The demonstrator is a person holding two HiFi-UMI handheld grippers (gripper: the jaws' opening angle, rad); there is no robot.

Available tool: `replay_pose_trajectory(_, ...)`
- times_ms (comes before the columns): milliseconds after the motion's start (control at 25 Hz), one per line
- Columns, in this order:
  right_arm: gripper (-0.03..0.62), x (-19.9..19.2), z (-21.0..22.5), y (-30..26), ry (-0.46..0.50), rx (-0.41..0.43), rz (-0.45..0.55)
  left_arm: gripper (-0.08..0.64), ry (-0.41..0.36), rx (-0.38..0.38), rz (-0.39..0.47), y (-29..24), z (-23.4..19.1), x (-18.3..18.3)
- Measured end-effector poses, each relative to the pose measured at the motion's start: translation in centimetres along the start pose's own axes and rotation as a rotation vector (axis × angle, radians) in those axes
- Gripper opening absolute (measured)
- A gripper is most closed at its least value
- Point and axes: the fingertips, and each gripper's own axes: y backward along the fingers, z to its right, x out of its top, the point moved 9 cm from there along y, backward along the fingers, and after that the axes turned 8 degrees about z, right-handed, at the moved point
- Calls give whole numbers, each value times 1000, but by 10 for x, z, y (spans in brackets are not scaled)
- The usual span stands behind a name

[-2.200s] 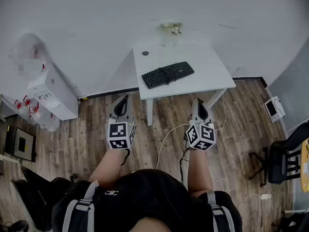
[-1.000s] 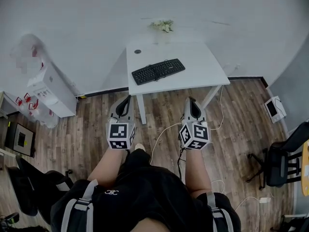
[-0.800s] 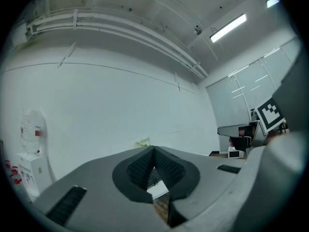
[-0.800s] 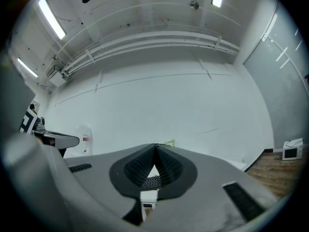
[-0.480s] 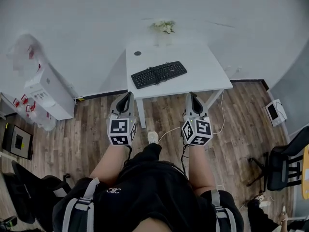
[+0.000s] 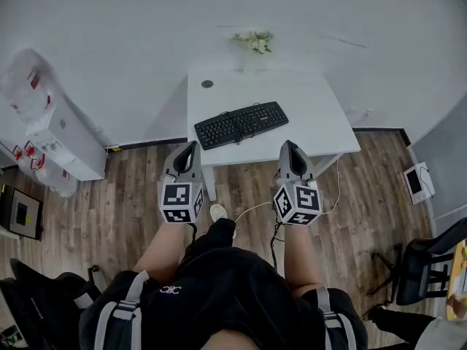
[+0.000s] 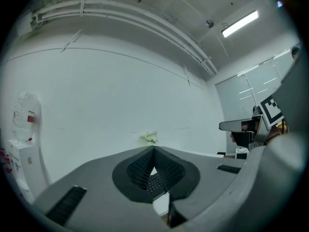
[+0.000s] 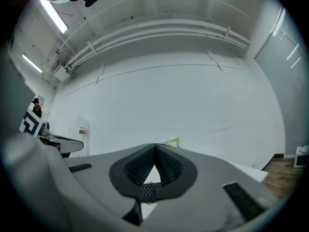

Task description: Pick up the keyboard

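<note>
A black keyboard [image 6: 241, 124] lies slanted on the white table [image 6: 314, 111], near its front left part. My left gripper [image 6: 190, 146] is shut and empty, held level just short of the table's front edge, below the keyboard's left end. My right gripper [image 6: 287, 146] is shut and empty too, at the table's front edge below the keyboard's right end. In the left gripper view the left gripper [image 7: 154, 149] has its jaws closed, with a sliver of keyboard [image 7: 154, 181] behind them. The right gripper [image 8: 155, 146] is also closed, and keyboard [image 8: 150, 191] keys show through the gap below.
A small vase of flowers [image 6: 255, 42] stands at the table's back edge against the white wall, and a small dark disc [image 6: 207, 84] lies at the back left. A white cabinet [image 6: 64, 141] stands to the left. A white cable [image 6: 252, 208] trails on the wooden floor. An office chair [image 6: 416, 257] is at right.
I have walked closer to the table. Both grippers moved forward together and now reach its front edge; the keyboard appears larger. Both stayed shut.
</note>
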Motion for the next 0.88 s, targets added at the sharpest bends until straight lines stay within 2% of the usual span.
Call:
replay_pose_trajectory(240,3,-34,26,-65,-21,1,-46,12,7,5,-75,-70,-18,-32)
replay_pose_trajectory(640,3,-59,81,-214,-9,-12,-101,12,14,7,-141,-215,-58,-47)
replay_pose_trajectory(880,3,-81,105,-291,-5,-7,-133,12,17,12,-186,-282,-86,-61)
